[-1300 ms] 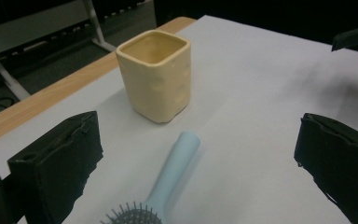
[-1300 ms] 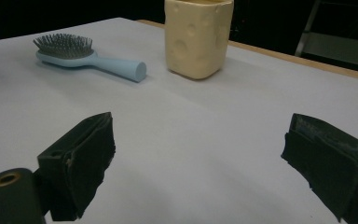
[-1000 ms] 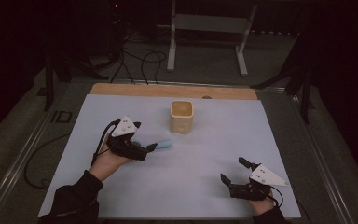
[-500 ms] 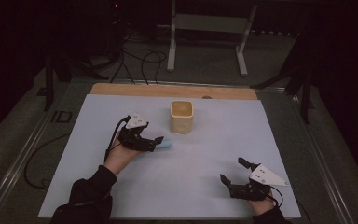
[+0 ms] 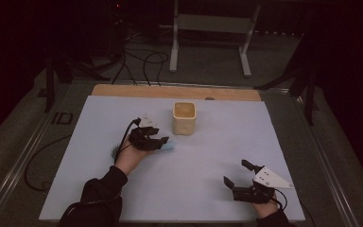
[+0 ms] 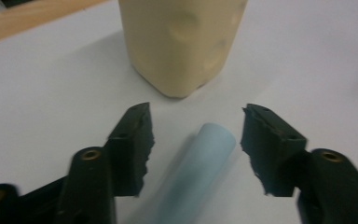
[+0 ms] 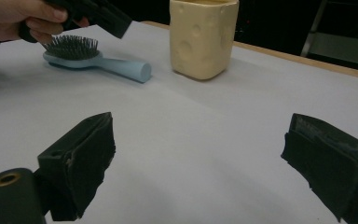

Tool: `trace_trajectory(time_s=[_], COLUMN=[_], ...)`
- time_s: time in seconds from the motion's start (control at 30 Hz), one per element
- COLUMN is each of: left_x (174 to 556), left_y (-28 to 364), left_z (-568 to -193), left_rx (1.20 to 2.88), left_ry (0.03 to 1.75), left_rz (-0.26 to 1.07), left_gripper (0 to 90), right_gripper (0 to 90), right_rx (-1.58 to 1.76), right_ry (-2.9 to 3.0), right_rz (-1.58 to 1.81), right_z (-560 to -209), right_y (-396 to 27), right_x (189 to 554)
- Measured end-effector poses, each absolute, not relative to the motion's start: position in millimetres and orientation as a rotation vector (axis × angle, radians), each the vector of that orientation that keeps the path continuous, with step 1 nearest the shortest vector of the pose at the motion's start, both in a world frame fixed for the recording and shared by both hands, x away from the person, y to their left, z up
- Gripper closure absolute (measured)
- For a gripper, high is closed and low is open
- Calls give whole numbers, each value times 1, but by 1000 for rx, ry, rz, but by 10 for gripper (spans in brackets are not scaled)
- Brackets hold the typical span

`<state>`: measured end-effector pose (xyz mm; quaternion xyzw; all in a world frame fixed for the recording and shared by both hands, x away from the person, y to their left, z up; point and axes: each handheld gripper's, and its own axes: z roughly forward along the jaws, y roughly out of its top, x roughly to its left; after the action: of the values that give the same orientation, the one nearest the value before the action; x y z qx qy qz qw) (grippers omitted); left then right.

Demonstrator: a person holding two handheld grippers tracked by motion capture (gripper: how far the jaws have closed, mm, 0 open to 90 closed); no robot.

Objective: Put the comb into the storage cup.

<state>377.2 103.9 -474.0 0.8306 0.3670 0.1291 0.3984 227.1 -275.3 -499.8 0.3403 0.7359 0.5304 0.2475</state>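
Light-blue hairbrush (image 7: pixel 98 63) lies flat on the worktop (image 5: pixel 208 161), left of centre in the high view, just beside the cream cup (image 5: pixel 184 117). Left gripper (image 6: pixel 193 144) sits over the handle, jaws apart, one either side, not touching. To grip well, probably: lower until the handle sits between the pads, then close squarely across it. Long axis runs bristle head to handle; handle end points toward the cup. Right gripper (image 5: pixel 238 177) idles at lower right, jaws apart, empty.
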Motion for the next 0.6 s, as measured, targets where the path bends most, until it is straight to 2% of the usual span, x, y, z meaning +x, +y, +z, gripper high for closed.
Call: trace_trajectory(time_s=[0.27,0.53,0.6], left_x=[384,391,392], left_y=[96,93,91], left_z=[-484,-491,-493], left_rx=[2136,2174,2193], left_ry=[990,1045,1051], left_rz=[322,302,285], left_gripper=[647,887,898], right_gripper=[84,84,84], right_rx=[929,925,926], right_ry=[2016,2020,2021], right_rz=[1442,1445,1444], right_z=[-501,-501,-500], right_y=[-275,-275,-275], right_x=[228,227,227])
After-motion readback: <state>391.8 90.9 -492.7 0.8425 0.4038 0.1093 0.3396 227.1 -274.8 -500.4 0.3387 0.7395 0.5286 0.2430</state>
